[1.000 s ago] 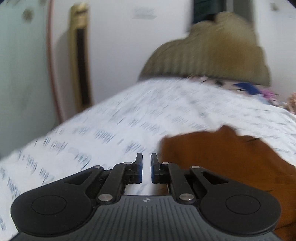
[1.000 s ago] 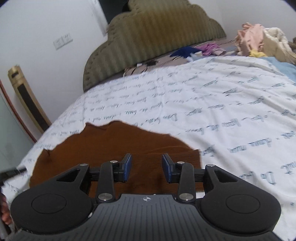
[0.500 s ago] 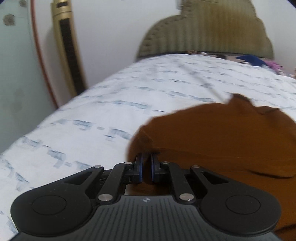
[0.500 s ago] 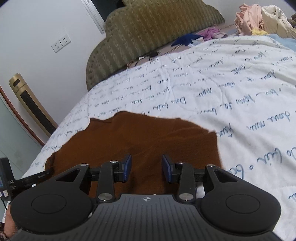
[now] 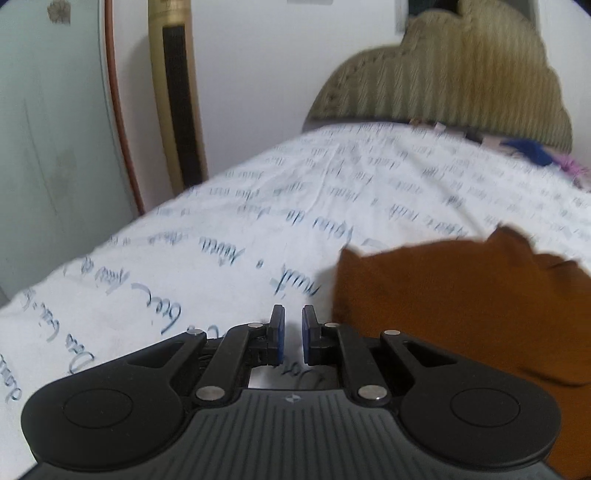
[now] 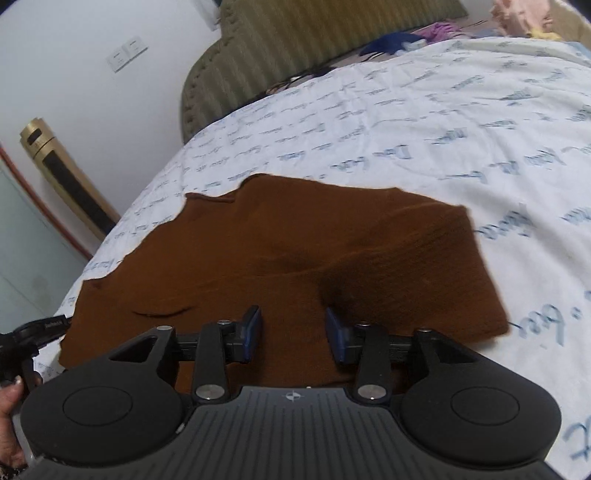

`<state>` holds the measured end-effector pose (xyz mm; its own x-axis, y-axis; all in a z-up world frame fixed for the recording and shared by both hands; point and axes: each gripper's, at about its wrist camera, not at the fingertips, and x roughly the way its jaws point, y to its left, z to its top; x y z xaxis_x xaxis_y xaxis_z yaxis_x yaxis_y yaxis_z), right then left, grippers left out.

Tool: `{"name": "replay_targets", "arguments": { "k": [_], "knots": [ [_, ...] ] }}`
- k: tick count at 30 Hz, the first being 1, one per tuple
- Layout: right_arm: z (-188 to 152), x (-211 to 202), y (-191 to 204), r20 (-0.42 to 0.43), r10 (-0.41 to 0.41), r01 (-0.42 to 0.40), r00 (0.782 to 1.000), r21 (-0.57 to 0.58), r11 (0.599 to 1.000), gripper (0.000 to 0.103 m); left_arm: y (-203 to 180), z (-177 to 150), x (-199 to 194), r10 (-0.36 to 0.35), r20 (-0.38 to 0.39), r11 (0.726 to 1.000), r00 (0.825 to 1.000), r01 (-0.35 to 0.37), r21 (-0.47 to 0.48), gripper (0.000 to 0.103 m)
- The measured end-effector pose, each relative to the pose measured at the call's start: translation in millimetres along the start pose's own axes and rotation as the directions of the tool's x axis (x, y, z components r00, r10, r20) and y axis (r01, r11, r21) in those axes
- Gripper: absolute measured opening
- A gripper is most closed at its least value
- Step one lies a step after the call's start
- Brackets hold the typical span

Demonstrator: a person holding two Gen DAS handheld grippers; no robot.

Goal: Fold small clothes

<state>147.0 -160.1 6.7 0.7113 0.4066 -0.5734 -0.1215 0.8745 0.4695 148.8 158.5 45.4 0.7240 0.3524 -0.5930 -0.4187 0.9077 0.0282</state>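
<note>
A brown knit garment [image 6: 288, 258] lies partly folded on the white bedsheet with blue script [image 6: 443, 122]. In the left wrist view the garment [image 5: 461, 306] lies to the right of my left gripper [image 5: 292, 334], whose jaws stand a narrow gap apart, empty, over bare sheet [image 5: 221, 240] beside the cloth's left edge. My right gripper [image 6: 293, 334] is open and empty, hovering over the near part of the garment. The left gripper also shows at the left edge of the right wrist view [image 6: 33, 328], held by a hand.
An olive padded headboard [image 5: 461, 74] stands at the bed's far end, with loose clothes [image 6: 406, 40] near it. A gold floor-standing unit [image 5: 177, 92] and a glass panel [image 5: 48, 147] stand left of the bed. More clothes are piled at the far right [image 6: 524, 14].
My left gripper let go of the garment's left edge and drew back to the left over bare sheet, its jaws slightly parted. The right gripper stayed open, now lower over the cloth.
</note>
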Motion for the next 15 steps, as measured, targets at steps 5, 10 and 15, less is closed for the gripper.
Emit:
{"name": "replay_targets", "arguments": {
  "k": [5, 10, 15],
  "knots": [
    [5, 0, 20, 0.011, -0.023, 0.024, 1.0, -0.067, 0.997, 0.052, -37, 4, -34, -0.092, 0.068, 0.992, 0.993, 0.085, 0.092, 0.01],
    [5, -37, 9, 0.114, -0.012, 0.014, 0.993, -0.018, 1.0, 0.052, -68, -12, -5, -0.13, -0.051, 0.973, 0.99, 0.138, 0.186, 0.011],
    [-1, -28, -27, 0.043, -0.11, 0.109, 0.993, 0.034, 0.993, 0.046, -54, -30, 8, -0.127, -0.039, 0.973, 0.991, 0.132, 0.189, 0.01]
  ]
}}
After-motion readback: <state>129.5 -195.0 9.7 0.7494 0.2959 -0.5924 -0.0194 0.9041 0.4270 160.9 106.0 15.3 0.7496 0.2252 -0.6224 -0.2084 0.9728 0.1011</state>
